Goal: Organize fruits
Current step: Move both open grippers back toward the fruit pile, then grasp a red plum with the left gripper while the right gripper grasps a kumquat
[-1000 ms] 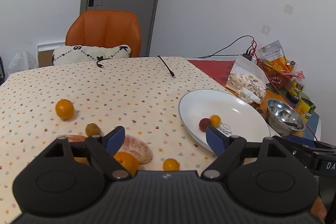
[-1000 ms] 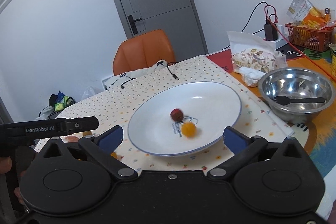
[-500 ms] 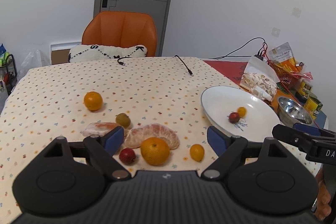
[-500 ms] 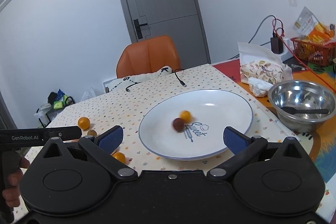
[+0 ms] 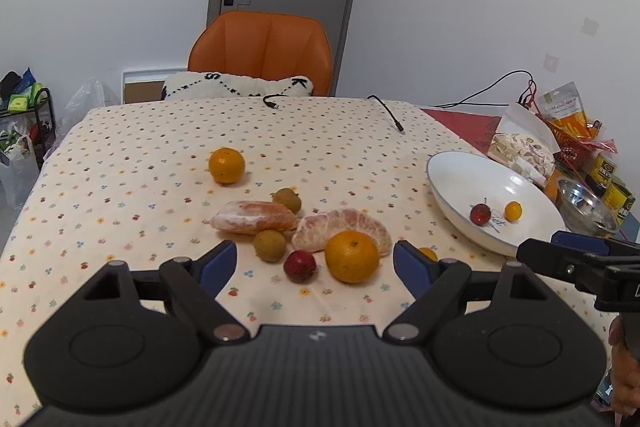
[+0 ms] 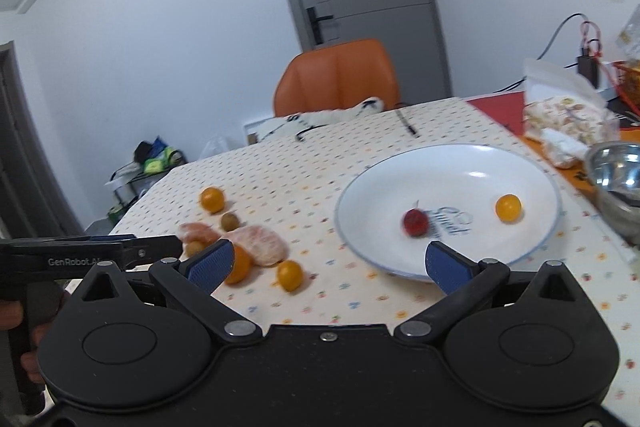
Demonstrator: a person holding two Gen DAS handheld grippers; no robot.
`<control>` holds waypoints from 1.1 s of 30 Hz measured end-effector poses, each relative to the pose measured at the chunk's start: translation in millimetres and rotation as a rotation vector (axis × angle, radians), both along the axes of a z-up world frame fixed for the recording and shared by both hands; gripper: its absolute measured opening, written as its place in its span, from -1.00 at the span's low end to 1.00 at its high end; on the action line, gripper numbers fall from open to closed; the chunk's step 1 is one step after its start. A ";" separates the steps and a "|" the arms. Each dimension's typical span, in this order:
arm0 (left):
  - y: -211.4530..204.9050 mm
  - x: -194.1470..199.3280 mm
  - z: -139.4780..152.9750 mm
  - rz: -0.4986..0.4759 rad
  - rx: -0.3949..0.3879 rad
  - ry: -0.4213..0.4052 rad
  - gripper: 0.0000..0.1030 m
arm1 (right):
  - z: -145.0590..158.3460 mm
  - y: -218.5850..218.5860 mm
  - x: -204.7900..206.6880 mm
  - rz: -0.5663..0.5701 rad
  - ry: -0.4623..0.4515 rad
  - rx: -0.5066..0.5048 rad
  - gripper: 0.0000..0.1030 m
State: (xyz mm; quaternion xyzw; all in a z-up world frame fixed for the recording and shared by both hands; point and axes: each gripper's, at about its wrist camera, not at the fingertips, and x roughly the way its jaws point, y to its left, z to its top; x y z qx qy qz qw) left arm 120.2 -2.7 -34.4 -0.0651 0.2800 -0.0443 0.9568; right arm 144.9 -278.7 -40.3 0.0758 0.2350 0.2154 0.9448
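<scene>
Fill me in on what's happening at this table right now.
A person holds a two-finger gripper in each hand, sorting fruit onto a white plate. The plate holds a small red fruit and a small orange one. The left gripper, holding nothing and closing slightly, faces the loose pile: an orange, peeled segments and a red fruit. The right gripper is open and empty.

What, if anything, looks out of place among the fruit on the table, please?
Two peeled citrus pieces lie bare on the tablecloth among whole fruit, without skin. Only a red fruit and a small orange one sit in the white plate.
</scene>
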 end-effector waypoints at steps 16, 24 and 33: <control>12.5 15.2 -22.2 0.013 -0.041 0.035 -0.13 | -16.8 30.6 18.2 0.076 0.080 -0.029 0.39; 9.5 28.5 -30.6 -0.005 -0.048 0.055 -0.20 | -24.7 40.0 30.2 0.096 0.110 -0.040 0.21; 9.7 34.4 -36.0 -0.002 -0.044 0.056 -0.28 | -33.5 46.4 45.5 0.106 0.139 -0.048 0.00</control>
